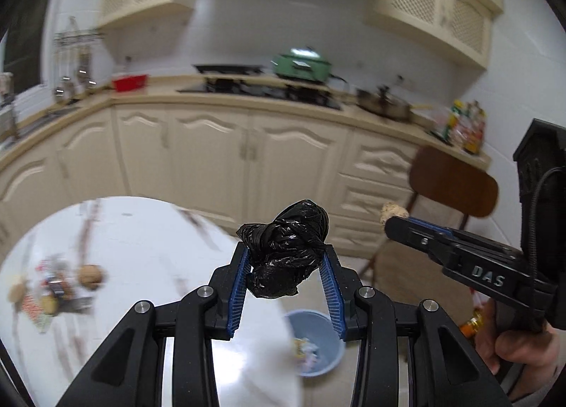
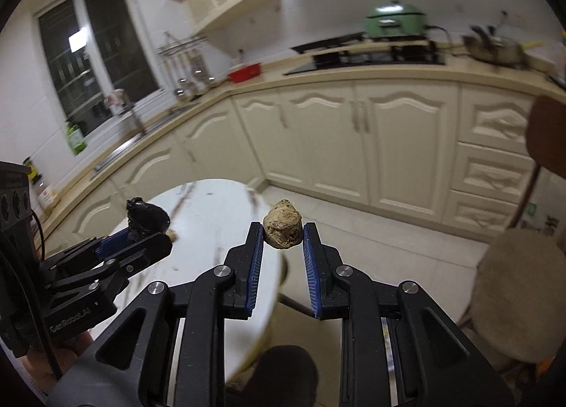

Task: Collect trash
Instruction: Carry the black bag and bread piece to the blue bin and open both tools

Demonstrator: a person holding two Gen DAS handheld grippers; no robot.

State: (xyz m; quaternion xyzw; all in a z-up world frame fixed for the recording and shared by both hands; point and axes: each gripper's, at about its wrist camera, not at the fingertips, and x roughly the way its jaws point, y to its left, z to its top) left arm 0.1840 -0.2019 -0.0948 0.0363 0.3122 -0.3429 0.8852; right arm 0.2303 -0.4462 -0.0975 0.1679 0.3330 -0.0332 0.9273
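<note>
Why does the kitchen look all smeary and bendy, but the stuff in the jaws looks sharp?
Left wrist view: the cupboards are smeared by motion blur and the counter curves from the fisheye lens, while the black bag wad is crisp. Right wrist view: same blur on the stove, glare in the window, yet the beige lump is sharp.

The round white bench (image 1: 148,230) carries a blurred heap near its left edge: a walnut (image 1: 90,276), another brown lump (image 1: 16,292), and printed wrappers (image 1: 49,297) too smeared to read. On the pale tiled floor (image 2: 389,247) beside the bench stands a blue bin (image 1: 315,347) with scraps inside.
</note>
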